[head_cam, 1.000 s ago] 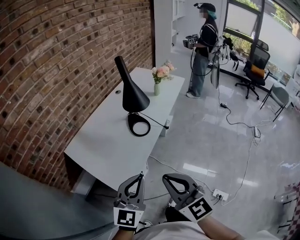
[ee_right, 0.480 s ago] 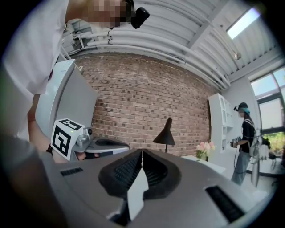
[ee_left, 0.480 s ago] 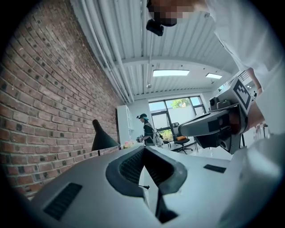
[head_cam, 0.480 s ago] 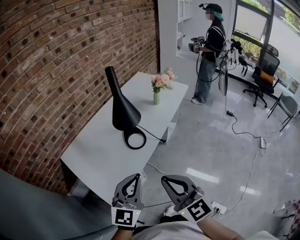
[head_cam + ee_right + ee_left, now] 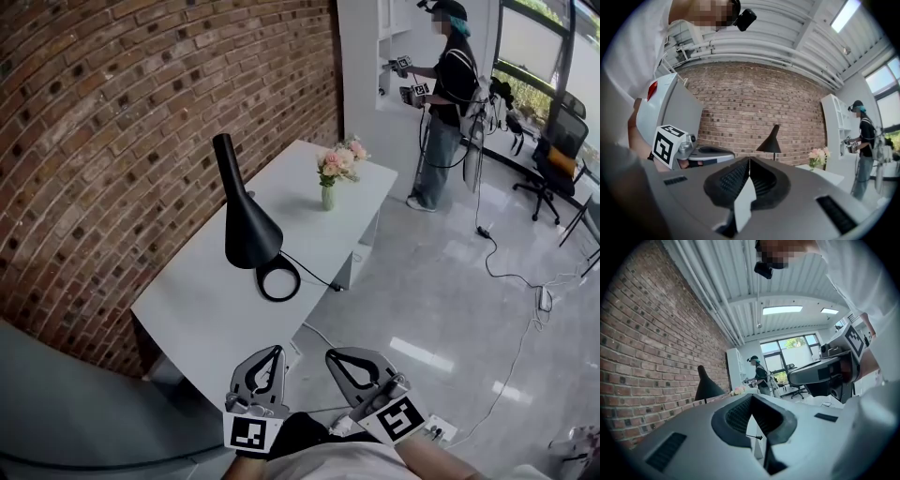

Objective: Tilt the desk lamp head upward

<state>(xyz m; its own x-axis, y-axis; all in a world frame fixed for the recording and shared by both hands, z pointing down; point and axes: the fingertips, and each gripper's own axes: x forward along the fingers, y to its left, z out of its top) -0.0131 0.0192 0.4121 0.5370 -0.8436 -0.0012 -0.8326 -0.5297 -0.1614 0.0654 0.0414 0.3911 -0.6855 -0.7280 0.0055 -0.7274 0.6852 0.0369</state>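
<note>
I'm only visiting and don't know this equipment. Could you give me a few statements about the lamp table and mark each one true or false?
1. The left gripper is clamped on the black desk lamp. False: it is held short of the table, with its jaws together on nothing.
2. The right gripper is shut and empty. True.
3. A vase of flowers stands on the white table, farther away than the lamp. True.
4. The lamp stands on the floor. False: its ring base rests on the table.
5. Nobody else is in the room. False: a person stands beyond the table.
</note>
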